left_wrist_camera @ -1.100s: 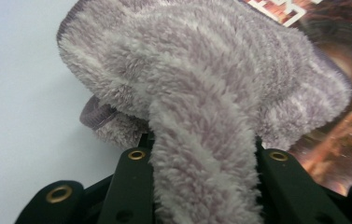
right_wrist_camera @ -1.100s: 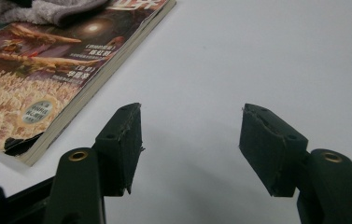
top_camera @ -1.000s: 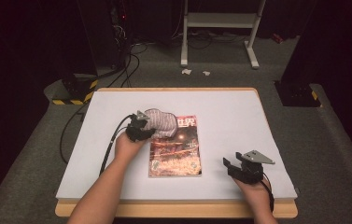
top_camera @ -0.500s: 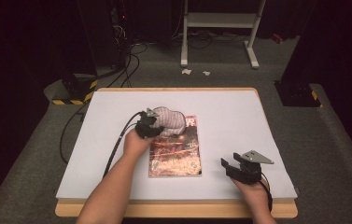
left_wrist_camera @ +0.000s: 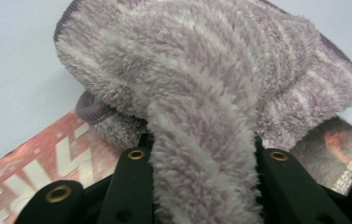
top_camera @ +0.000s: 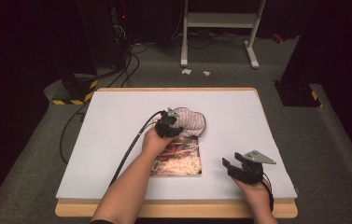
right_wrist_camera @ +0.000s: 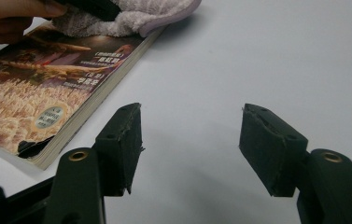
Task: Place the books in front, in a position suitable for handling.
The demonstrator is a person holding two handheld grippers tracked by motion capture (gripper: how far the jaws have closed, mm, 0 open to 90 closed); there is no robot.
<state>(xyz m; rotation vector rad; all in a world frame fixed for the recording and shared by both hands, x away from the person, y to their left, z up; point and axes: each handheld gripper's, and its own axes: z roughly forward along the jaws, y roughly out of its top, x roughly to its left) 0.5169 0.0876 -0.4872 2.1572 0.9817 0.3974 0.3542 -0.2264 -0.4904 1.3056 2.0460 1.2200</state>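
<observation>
Here the left claw (top_camera: 173,122) pinches a fluffy, lilac-striped towel (top_camera: 190,122) bunched over a book (top_camera: 178,156).

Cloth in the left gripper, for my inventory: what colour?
Pale lilac-grey with whitish stripes; left gripper view.

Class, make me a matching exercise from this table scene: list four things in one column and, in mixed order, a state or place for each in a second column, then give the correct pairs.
Column 1
1. fluffy cloth
2. magazine
3. left gripper
4. right gripper

Column 2
A. jaws apart, nothing between them
B. lies flat on the white table, partly under the cloth
C. pinched in a fold between two black jaws
D. shut on the cloth, over the magazine's far end

Pairs: 1-C, 2-B, 3-D, 4-A
</observation>
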